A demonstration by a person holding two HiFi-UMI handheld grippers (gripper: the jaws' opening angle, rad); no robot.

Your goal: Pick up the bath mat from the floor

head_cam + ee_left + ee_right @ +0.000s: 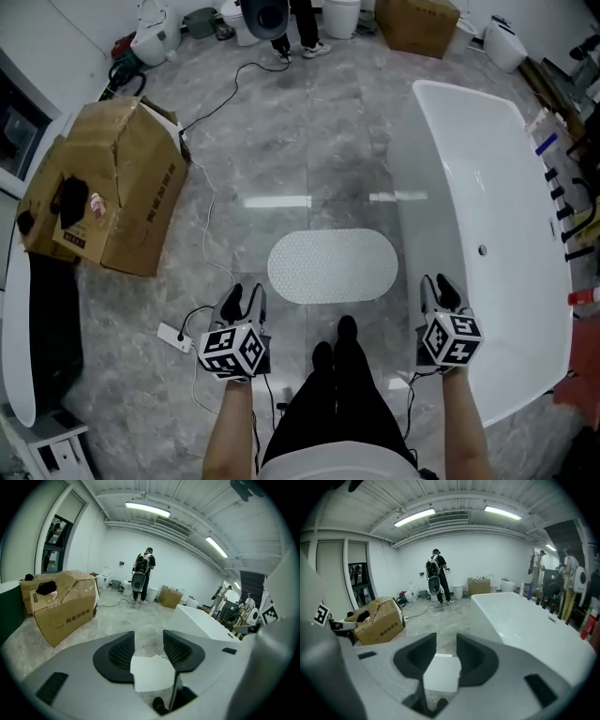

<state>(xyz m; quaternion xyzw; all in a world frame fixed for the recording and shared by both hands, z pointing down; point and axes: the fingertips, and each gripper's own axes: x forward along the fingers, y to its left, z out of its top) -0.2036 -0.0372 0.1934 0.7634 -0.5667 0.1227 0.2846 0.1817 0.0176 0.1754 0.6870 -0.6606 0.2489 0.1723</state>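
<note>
Bath mat [333,266] lies flat on the floor [281,131] just beside the bathtub [487,187]; left gripper [244,298] and right gripper [439,289] hover near it, jaws apart, empty. Its thin, flat edge may well escape a shallow pinch.

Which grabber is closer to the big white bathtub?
Right. The right gripper hovers just beside the big white bathtub; the left gripper is on the other side of the white oval bath mat.

Left tongs [244,300], right tongs [439,289] grey, black-padded; marker cubes [232,352]; black trousers [342,403]
</note>
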